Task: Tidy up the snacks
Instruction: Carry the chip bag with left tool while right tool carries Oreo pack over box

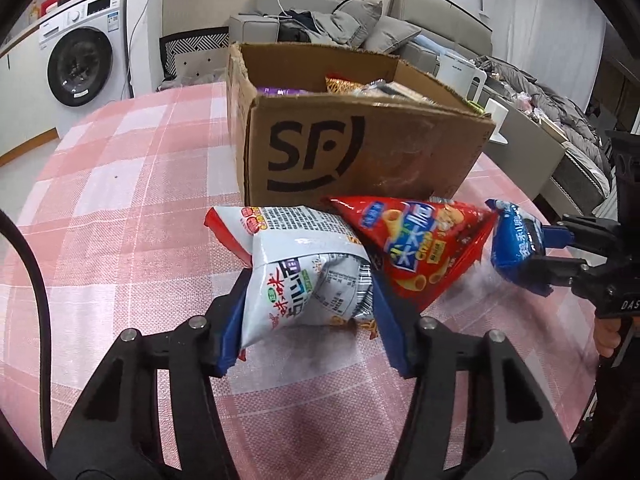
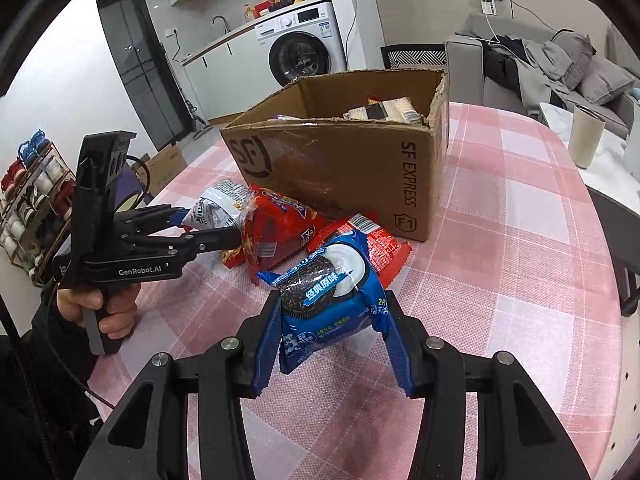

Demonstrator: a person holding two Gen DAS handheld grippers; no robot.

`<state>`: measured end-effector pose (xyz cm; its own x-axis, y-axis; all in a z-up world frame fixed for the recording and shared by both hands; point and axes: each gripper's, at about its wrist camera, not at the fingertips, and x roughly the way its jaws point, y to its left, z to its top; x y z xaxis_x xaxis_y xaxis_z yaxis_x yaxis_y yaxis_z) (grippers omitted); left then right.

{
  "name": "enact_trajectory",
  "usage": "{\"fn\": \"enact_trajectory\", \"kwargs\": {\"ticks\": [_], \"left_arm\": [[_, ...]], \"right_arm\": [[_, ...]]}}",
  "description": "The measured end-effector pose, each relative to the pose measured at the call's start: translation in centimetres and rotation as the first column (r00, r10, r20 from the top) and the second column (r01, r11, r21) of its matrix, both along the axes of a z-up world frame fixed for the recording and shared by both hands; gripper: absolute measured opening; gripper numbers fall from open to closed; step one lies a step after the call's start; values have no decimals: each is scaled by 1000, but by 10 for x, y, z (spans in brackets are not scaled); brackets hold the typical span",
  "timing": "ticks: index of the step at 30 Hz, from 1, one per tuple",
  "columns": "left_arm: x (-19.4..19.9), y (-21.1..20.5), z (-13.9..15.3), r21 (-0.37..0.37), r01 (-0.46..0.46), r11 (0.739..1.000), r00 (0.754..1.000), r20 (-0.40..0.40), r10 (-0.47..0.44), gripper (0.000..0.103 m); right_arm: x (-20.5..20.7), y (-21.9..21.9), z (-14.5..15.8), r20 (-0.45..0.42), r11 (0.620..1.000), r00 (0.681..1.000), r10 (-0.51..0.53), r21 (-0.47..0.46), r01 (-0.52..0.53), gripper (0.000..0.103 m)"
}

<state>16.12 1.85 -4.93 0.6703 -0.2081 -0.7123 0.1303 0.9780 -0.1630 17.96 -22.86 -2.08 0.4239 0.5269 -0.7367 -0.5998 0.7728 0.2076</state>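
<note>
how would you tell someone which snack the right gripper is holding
Start at the open cardboard box on the pink checked tablecloth. In front of it lie loose snack bags; the right gripper is shut on the blue cookie pack. It is the only blue one, picturing a black sandwich cookie with white cream.

A lived-in home — a washing machine (image 2: 301,53) under a kitchen counter, a grey sofa (image 1: 352,20) heaped with clothes, a shoe rack (image 2: 30,200).
</note>
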Motion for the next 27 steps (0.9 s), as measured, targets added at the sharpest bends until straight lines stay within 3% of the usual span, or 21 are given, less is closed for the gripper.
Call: {"fn": "enact_trajectory", "kwargs": {"ticks": [27], "left_arm": [[-59, 13, 73, -18, -11, 1000, 981, 191, 14, 54]], "right_arm": [[0, -17, 34, 84, 986, 989, -121, 122, 110, 48]]}}
